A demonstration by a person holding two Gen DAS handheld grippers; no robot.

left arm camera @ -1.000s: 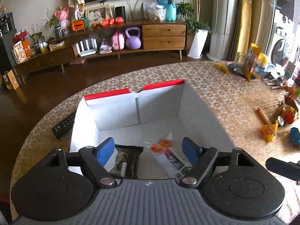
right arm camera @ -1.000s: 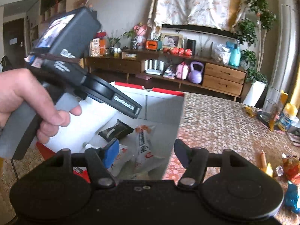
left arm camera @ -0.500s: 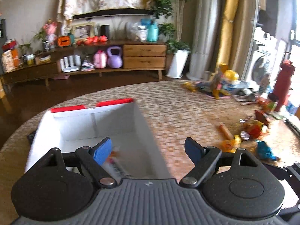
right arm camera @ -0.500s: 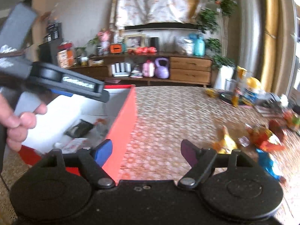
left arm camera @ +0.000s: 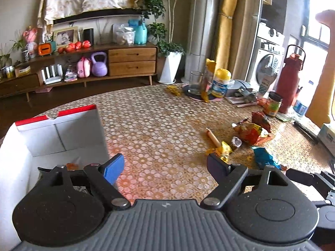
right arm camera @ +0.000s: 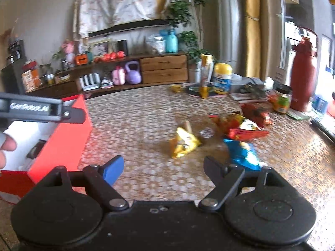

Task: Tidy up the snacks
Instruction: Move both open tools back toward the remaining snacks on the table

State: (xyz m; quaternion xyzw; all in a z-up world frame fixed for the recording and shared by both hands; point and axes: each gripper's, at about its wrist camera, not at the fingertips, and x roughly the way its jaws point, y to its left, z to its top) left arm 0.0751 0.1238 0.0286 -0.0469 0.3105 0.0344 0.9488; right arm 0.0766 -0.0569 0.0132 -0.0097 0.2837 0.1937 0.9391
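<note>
Hovering over patterned table [left arm camera: 159, 113], left gripper [left arm camera: 165, 166] spread wide, nothing between the pads, bare tabletop in the gap. Right gripper [right arm camera: 163, 167] likewise empty, jaws opening at this moment, only table surface between them.

Red box [right arm camera: 62, 138] with white interior at left edge of the right-wrist frame; same box at lower left of the left-wrist frame, open top, a dark packet and some orange wrapper visible inside, mostly hidden behind the gripper body.

Loose snacks clustered right of centre on the table, well apart from the box:
- yellow packet [right arm camera: 184, 143] centre of right-wrist frame, crumpled, long axis running lower left to upper right
- sausage stick [left arm camera: 212, 137] long axis diagonal, upper left to lower right, lower end touching the yellow packet
- blue packet [right arm camera: 242, 154] just beside the right finger, lying flat, long axis roughly top to bottom of frame
- red-orange bag [right arm camera: 236, 125] above the blue one, crumpled, orientation unclear due to blur
- small silver-wrapped piece [left arm camera: 236, 141] between stick and bag

Red flask [left arm camera: 290, 79] upright at right edge, yellow-lidded jar [left arm camera: 220, 82] upright at the far table edge.
</note>
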